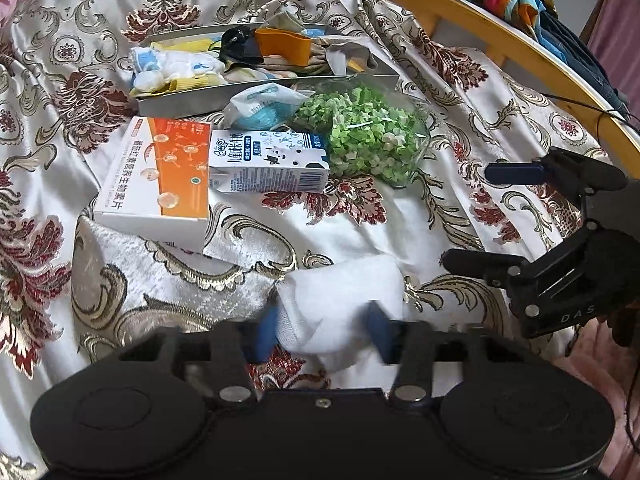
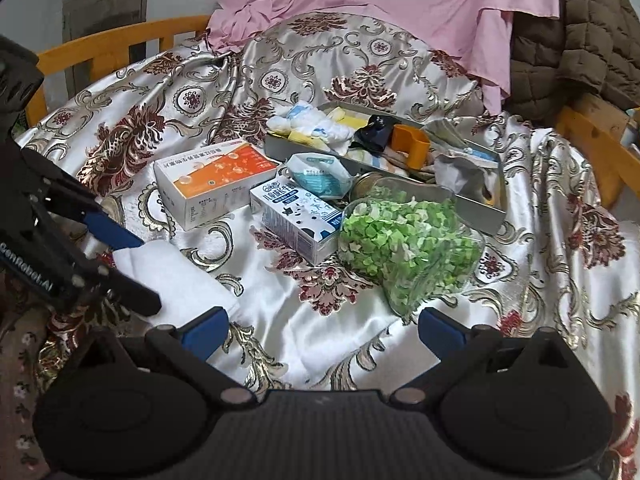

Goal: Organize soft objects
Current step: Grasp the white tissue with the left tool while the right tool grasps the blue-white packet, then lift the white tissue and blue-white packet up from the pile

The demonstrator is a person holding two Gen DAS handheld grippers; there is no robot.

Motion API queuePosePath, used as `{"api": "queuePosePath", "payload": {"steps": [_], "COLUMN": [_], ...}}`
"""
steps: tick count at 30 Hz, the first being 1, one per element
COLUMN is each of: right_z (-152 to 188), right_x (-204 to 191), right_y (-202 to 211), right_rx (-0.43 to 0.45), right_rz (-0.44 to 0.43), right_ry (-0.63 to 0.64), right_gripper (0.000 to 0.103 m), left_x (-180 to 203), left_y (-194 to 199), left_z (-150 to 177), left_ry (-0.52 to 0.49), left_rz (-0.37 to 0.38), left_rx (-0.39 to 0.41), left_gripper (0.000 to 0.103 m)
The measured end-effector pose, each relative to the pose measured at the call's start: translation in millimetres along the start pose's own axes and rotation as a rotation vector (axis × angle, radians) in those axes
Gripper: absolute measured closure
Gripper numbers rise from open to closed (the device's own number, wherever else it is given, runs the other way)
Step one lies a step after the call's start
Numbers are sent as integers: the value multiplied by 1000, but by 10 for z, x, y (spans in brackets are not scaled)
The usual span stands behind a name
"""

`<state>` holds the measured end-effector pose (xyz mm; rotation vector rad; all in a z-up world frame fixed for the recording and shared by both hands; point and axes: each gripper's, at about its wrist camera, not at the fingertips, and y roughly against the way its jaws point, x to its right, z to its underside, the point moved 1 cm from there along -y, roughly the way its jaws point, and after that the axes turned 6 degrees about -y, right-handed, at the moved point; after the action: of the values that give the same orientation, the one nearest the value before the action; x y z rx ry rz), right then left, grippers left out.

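Left gripper (image 1: 326,334) jaws grasping white cloth (image 1: 340,296) near bed (image 1: 360,224) edge; right gripper (image 2: 322,330) jaws released, empty. Risk: shallow pinch, cloth slipping free short of tray (image 1: 192,100).

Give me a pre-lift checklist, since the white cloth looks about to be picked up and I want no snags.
1. White cloth between the left gripper pads: ok.
2. Pads firmly pinching the cloth: cannot tell.
3. Right gripper open, holding nothing: ok.
4. Right gripper apart from the cloth: ok.
5. Grey tray has free room: not ok, already crowded with soft items.
6. Bag of green pieces and milk carton lie in front of the tray: not ok.
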<state>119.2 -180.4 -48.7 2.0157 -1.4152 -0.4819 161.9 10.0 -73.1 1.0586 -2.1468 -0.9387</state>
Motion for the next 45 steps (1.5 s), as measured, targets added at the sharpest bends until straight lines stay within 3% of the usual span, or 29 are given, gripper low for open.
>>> {"api": "queuePosePath", "payload": {"steps": [2, 4, 9, 21, 32, 37, 39, 43, 45], "right_z": [-12, -35, -134, -634, -964, -1073, -1104, -1134, -1146], "right_x": [1, 9, 41, 148, 183, 139, 113, 40, 3], "right_y": [-67, -127, -269, -718, -1249, -1432, -1499, -1597, -1618], "right_rx": [-8, -13, -1, 94, 99, 80, 64, 35, 32], "right_rz": [-15, -26, -37, -8, -16, -12, -19, -24, -25], "right_ry": [5, 13, 35, 107, 208, 259, 288, 356, 383], "right_gripper": [0, 0, 0, 0, 2, 9, 18, 27, 38], "left_x": [-6, -6, -42, -304, -419, -496, -507, -517, -522], "left_y": [-17, -19, -75, -306, -452, -430, -421, -400, -385], "left_z": [-17, -32, -134, -390, -480, -496, -504, -518, -525], "left_ry": [-3, -12, -27, 25, 14, 40, 43, 41, 43], "left_rz": [6, 6, -30, -126, -232, -247, -247, -249, -259], "left_rx": [6, 21, 76, 174, 254, 273, 282, 299, 311], "left_gripper": [71, 85, 93, 97, 97, 97, 97, 97, 97]}}
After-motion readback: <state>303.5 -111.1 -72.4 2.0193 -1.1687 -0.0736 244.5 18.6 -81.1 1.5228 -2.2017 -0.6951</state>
